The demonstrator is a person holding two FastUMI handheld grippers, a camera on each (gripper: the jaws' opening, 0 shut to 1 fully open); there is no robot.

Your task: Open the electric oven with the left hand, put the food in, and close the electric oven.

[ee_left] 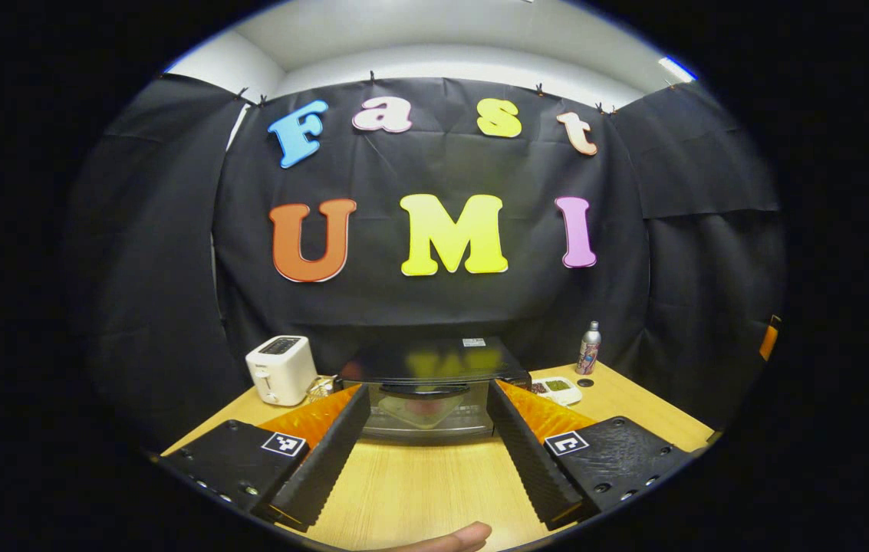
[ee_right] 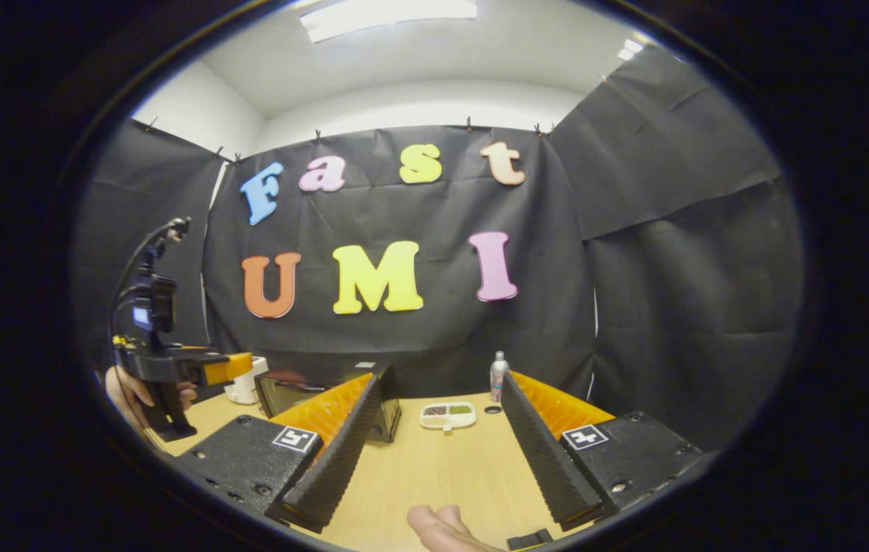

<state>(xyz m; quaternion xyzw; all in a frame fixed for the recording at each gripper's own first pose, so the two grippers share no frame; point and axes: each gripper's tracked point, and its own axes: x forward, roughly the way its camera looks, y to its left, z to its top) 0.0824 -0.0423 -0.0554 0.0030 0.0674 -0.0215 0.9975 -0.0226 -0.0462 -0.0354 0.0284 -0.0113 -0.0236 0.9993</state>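
both sets of jaws stand wide apart with nothing between them. in the left gripper view the left gripper (ee_left: 428, 452) shows its two black ribbed fingers (ee_left: 327, 452) splayed out over the bare wooden table (ee_left: 411, 491), and a fingertip of the person's hand (ee_left: 453, 539) peeks in at the bottom edge. in the right gripper view the right gripper (ee_right: 434, 452) is spread just as far over the table (ee_right: 442, 468), holding nothing, with part of a hand (ee_right: 446, 529) at the bottom.

straight ahead of the left gripper, framed between its fingers, sits the electric oven (ee_left: 430, 391), black with a glass door that is shut; something pale shows dimly behind the glass, but what it is cannot be told. in the right gripper view the oven (ee_right: 327, 395) lies to the left, partly hidden behind the near finger.

just right of the oven lies a small white divided dish (ee_left: 557, 389) with green and dark contents, seen between the fingers in the right gripper view (ee_right: 447, 415). a small dark round thing (ee_left: 585, 382) lies on the table near it. behind stands a slim metal bottle (ee_left: 590, 349) close to the black cloth wall. left of the oven is a white toaster (ee_left: 281, 369).

at the left of the right gripper view the left gripper (ee_right: 227, 368) hangs above the table's left end, held by a hand (ee_right: 127, 395).
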